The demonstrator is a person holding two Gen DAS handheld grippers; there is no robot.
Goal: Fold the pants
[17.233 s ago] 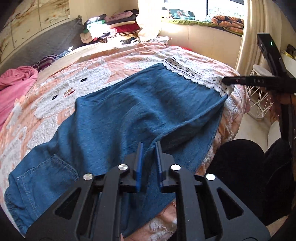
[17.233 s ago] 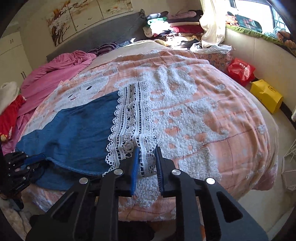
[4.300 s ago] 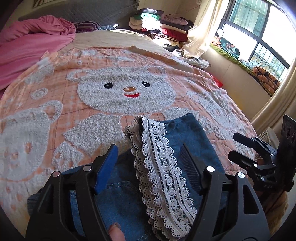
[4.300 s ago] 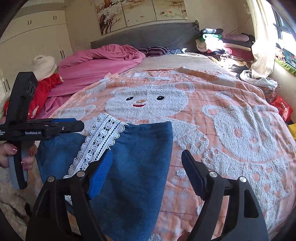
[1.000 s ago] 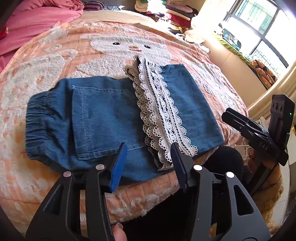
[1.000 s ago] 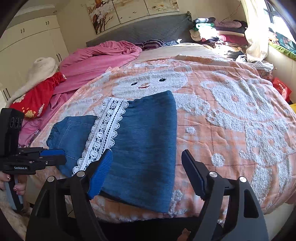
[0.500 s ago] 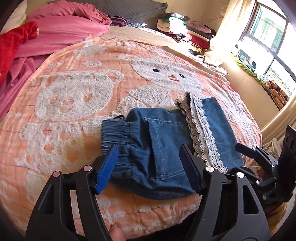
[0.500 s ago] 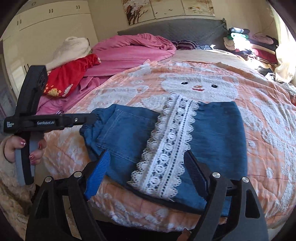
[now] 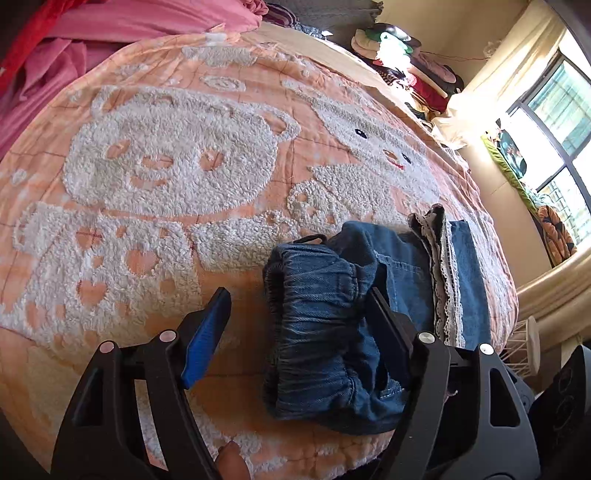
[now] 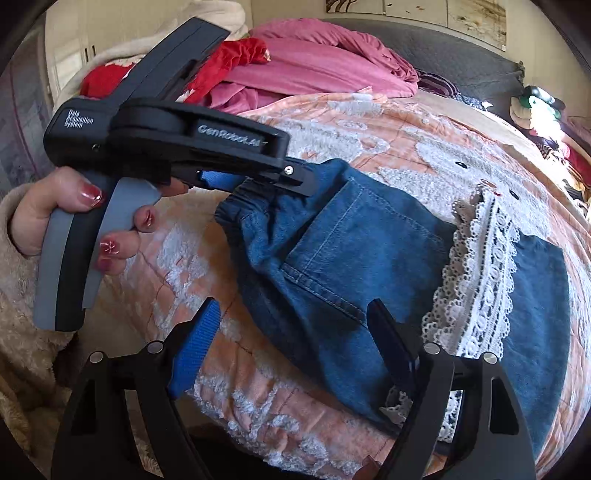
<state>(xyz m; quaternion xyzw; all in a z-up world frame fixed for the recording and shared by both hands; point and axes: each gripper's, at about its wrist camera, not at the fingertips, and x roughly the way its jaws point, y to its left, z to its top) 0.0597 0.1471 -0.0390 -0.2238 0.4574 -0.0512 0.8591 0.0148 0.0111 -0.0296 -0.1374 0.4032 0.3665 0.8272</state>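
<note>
While the pants (image 9: 325,332) lie half-folded at the near edge of the bed (image 9: 147,184), we keep the left gripper (image 9: 295,325) and right gripper (image 10: 295,332) spread and empty — soft, limp denim is best pinched at the elastic waistband (image 10: 243,206).

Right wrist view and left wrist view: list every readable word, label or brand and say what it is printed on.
"GenRobot.AI": grey letters on the side of the black plastic left gripper, right wrist view.
"Data Acquisition System": small white print on the rear block of that same left gripper, near the person's hand.
Framed pictures on the wall: no legible text.
Left wrist view: no text readable anywhere, including on the blue denim pants.
</note>
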